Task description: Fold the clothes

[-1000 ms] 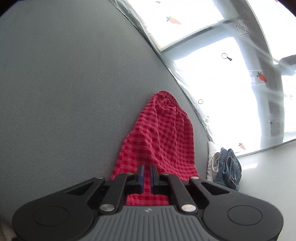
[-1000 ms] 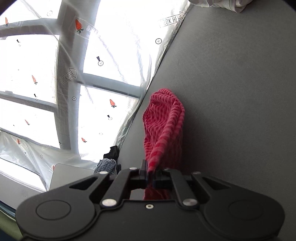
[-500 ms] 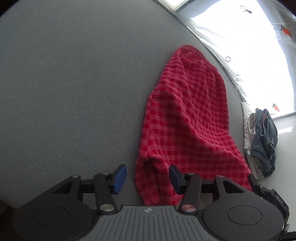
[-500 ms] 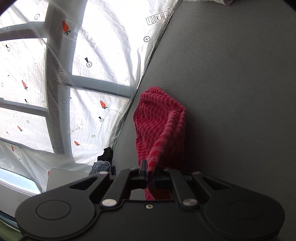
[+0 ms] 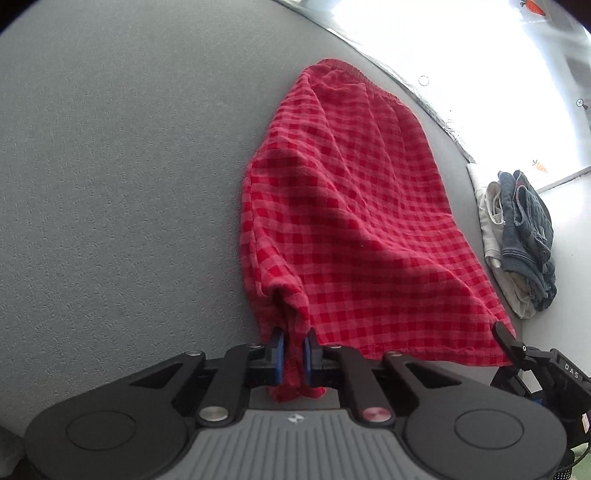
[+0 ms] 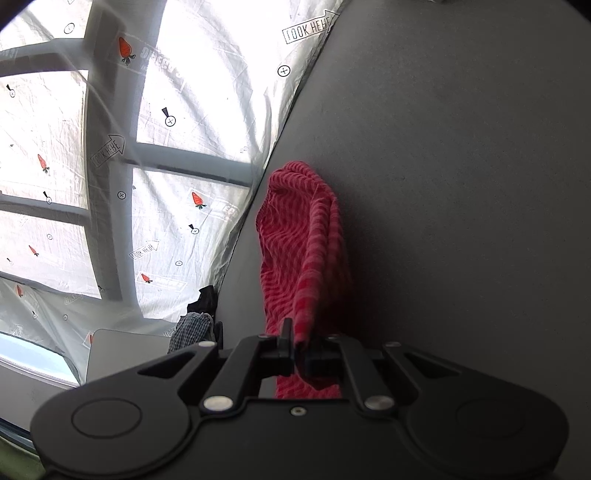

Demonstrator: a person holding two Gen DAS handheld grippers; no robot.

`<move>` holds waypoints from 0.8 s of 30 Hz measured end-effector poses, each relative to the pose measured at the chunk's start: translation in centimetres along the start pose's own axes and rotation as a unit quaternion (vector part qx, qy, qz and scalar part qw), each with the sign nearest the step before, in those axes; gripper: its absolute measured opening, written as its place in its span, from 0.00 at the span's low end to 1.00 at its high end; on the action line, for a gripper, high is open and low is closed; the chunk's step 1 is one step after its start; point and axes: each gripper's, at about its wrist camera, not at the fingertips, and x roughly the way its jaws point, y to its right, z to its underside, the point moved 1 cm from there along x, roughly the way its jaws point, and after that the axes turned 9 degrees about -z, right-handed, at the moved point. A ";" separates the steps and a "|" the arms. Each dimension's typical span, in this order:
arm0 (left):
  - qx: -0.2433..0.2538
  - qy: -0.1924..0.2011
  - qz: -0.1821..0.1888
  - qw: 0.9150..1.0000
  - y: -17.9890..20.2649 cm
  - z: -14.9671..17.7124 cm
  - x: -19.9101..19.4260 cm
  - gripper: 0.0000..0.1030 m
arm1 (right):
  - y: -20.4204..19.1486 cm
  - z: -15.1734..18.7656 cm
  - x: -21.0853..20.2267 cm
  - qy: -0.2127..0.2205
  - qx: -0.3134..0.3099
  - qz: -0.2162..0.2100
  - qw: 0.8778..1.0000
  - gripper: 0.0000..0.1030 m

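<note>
At lower centre, left gripper (image 5: 293, 353) closing, pinching shorts (image 5: 354, 221) hem corner; shorts lying on table (image 5: 110, 184), long axis running toward upper right, waistband far. Right gripper (image 6: 299, 349) clamping other corner.

Translucent plastic sheet (image 6: 207, 110) over window, right wrist view: boxed arrow print "LOOK HERE" (image 6: 308, 27) at sheet's top right edge, beside grey surface. Same arrow print (image 6: 108, 150) left of it on sheet, tilted, and again (image 6: 144, 250) lower down, small and hard to read. Faint larger lettering beside carrot prints, mirrored, unreadable. Left wrist view: white letters "DAS" (image 5: 570, 370) on black device at bottom right corner.
</note>
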 end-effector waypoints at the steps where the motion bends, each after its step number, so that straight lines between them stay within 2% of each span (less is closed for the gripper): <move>1: -0.005 0.007 0.007 1.000 -0.1 -0.2 -0.5 0.07 | 0.0 -0.1 -0.1 0.004 0.002 -0.004 1.000 0.05; 6: -0.050 0.054 0.039 0.997 -1.0 -2.3 -3.8 0.07 | -0.4 -0.5 -0.2 0.015 0.007 -0.019 1.000 0.05; 9: -0.086 0.063 0.061 0.992 -1.6 -3.5 -4.9 0.07 | -0.5 -0.9 0.2 0.017 0.010 -0.028 0.999 0.05; 16: -0.133 0.089 0.094 0.983 -2.1 -6.3 -6.5 0.07 | -1.0 -2.7 1.4 0.044 0.036 -0.061 0.996 0.05; 20: -0.127 0.101 0.086 0.983 -1.9 -8.5 -6.5 0.07 | -1.3 -3.9 2.6 0.049 0.036 -0.066 0.996 0.05; 22: -0.117 0.094 0.082 0.985 -1.7 -9.3 -6.0 0.07 | -1.6 -4.3 3.4 0.049 0.034 -0.068 0.996 0.05; 24: -0.112 0.081 0.060 0.989 -1.6 -9.5 -5.1 0.07 | -1.8 -4.7 4.1 0.048 0.031 -0.067 0.996 0.05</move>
